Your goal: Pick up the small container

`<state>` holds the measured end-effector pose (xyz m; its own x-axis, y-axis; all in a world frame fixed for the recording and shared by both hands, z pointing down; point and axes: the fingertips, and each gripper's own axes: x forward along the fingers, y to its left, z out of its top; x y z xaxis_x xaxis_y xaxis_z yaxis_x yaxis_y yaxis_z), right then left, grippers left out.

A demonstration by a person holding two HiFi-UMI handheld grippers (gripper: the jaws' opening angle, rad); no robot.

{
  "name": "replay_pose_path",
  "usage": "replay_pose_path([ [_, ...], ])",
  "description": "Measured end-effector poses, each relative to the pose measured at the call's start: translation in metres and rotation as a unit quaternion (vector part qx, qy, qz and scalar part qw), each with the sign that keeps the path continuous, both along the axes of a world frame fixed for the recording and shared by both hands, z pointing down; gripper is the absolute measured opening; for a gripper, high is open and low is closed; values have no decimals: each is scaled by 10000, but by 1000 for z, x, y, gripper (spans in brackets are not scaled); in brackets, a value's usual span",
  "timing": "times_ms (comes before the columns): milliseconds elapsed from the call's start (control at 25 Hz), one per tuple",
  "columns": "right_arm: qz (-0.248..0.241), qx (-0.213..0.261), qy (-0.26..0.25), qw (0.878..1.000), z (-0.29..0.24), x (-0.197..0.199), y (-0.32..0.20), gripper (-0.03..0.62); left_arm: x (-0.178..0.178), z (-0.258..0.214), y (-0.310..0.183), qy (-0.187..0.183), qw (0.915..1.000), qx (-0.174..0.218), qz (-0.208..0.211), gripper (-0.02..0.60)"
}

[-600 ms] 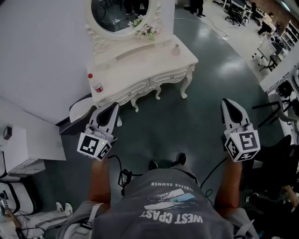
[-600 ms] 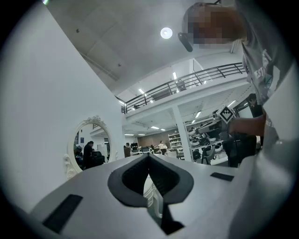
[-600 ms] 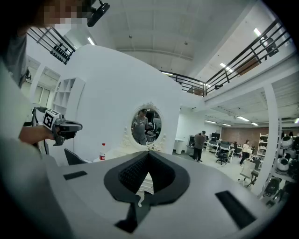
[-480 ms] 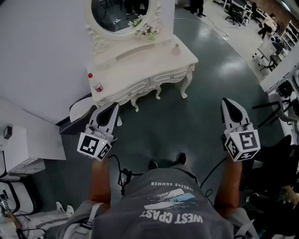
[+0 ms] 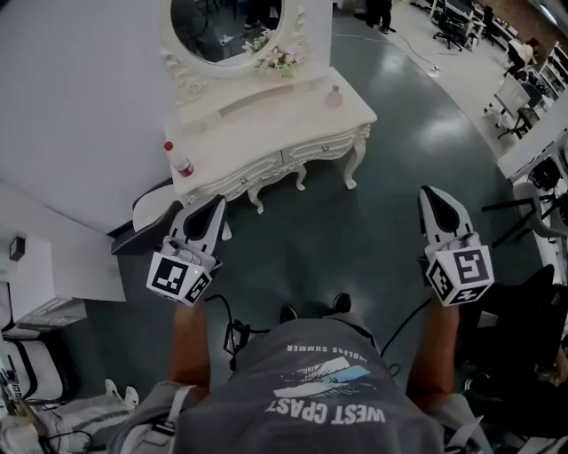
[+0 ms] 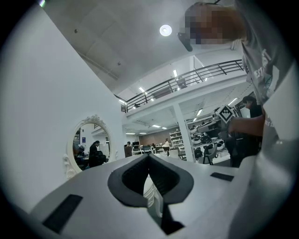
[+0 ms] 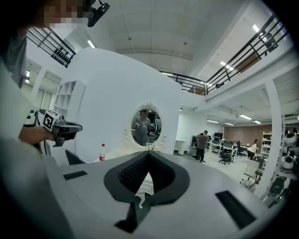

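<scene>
well, both of my tongs are empty and pressed together: in the left gripper view and the right gripper view alike the dark pads meet at the tip with nothing between them. the left tongs (image 5: pixel 211 213) and the right tongs (image 5: pixel 437 199) hang side by side out in front of me over the floor (image 5: pixel 373 222), well apart from each other and short of the white bench (image 5: pixel 266 133) with the oval mirror (image 5: pixel 222 27).

what i take for the small container (image 5: pixel 335 96) stands on the bench top near its far right corner. it is pale and very small in the head view, so i am only fairly sure of it. it seems to stand upright, with no long axis lying along the bench. it lies ahead of both tongs and between their lines, somewhat closer to the right one, so i judge the right hand has the shorter reach: forward and a little toward the left, and those tongs must spread first.

near the bench's left edge stands a bottle with a red cap (image 5: pixel 182 162), just ahead of my left tongs and well apart from the container. flowers (image 5: pixel 280 60) sit at the foot of the mirror. what is inside either vessel i cannot tell from here.
</scene>
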<state>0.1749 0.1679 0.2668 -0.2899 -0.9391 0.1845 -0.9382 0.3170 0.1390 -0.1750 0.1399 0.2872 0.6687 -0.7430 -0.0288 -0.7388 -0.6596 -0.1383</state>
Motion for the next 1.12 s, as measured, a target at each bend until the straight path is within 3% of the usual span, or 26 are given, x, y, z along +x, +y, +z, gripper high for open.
replay_pose_path([
  [840,-858,-107,-424,9954,17,93,-79,26,91,0,-15,-140,9958,-37,-905,17],
  [1120,-926,-212,-495,9942,30,109,-95,28,110,6,-25,-212,9952,-129,-942,17],
])
